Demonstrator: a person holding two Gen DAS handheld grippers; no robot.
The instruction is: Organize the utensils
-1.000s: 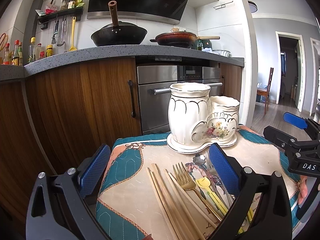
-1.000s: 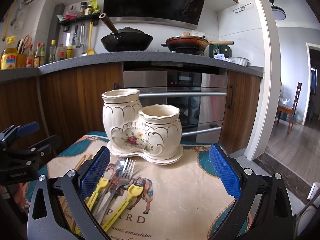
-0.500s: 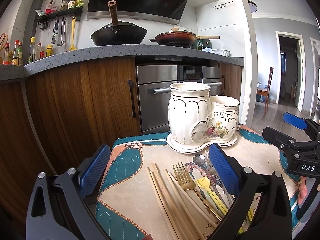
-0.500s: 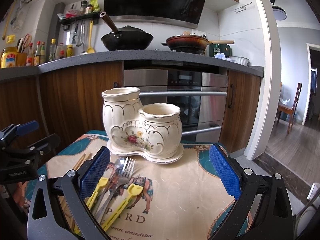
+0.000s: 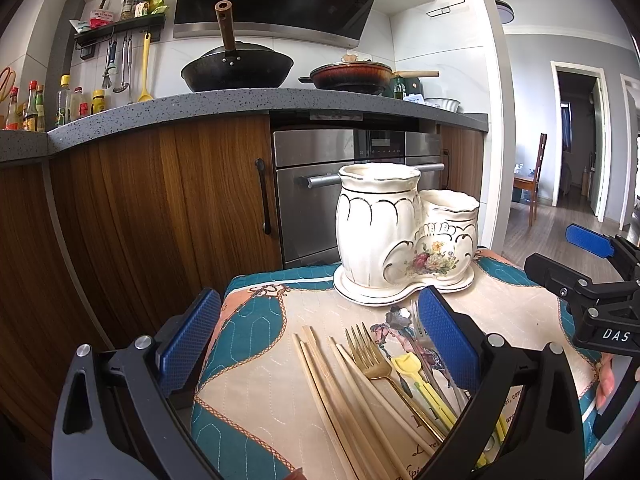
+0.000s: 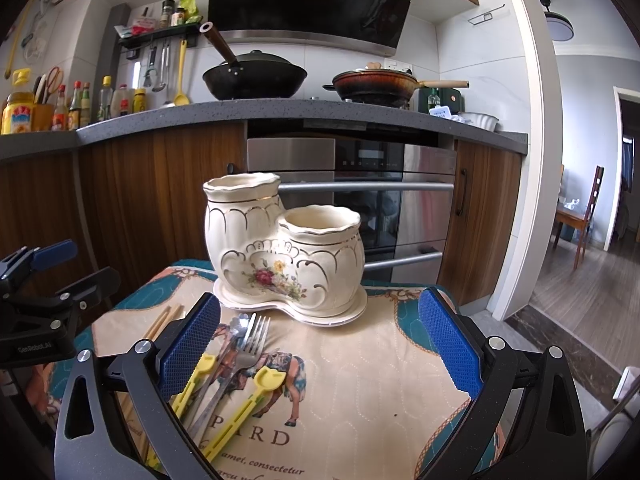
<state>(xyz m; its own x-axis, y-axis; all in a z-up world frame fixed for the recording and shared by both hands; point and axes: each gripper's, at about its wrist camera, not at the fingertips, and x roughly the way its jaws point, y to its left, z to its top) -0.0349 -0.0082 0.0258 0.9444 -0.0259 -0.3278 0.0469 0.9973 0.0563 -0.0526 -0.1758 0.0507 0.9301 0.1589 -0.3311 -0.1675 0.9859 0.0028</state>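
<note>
Only the left gripper (image 5: 319, 340) (spread, like the right gripper (image 6: 319, 340)) shows the gold fork (image 5: 370, 354) beside chopsticks (image 5: 324, 380).

Black wok with brown wooden handle (image 6: 254, 78) and red-brown pan (image 6: 376, 85) on grey speckled countertop (image 6: 280, 110). Stainless steel oven (image 6: 352, 200) below. Sauce bottles (image 6: 76, 104) far left. Quilted teal-and-beige cloth (image 6: 360, 392) in foreground.

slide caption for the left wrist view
Open left gripper above wooden chopsticks and gold fork, before cream ceramic two-pot holder.
</note>
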